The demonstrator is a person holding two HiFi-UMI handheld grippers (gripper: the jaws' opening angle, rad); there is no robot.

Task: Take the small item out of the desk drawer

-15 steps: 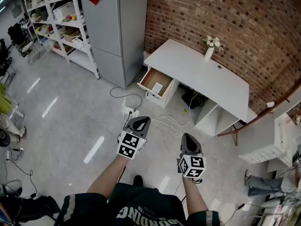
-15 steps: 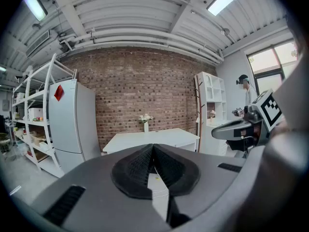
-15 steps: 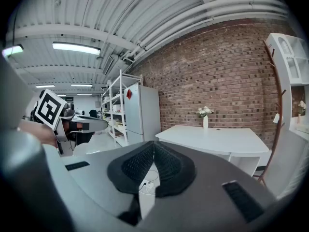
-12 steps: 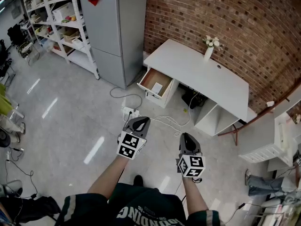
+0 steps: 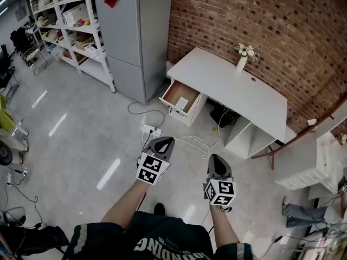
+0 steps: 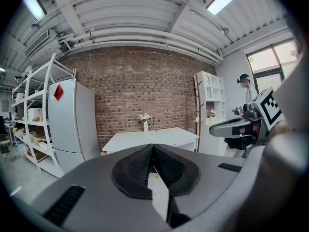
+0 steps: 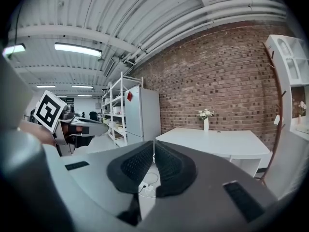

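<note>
A white desk [image 5: 233,88] stands against the brick wall, and its drawer [image 5: 174,92] is pulled open at its left end. A small white item [image 5: 181,103] lies inside the drawer. Both grippers hang over the floor well short of the desk. My left gripper [image 5: 164,141] is shut with nothing in it, its pads meeting in the left gripper view [image 6: 153,147]. My right gripper [image 5: 214,158] is beside it, also shut and empty [image 7: 154,143]. The desk [image 6: 149,139] shows ahead in both gripper views [image 7: 217,144].
A grey fridge [image 5: 133,31] and white shelving [image 5: 70,20] stand left of the desk. A power strip [image 5: 150,129] with cables lies on the floor between me and the drawer. A vase of flowers [image 5: 242,58] is on the desktop. A white shelf unit [image 5: 309,172] is at right.
The view has slid down a touch. Both grippers keep nearly the same places and stay shut.
</note>
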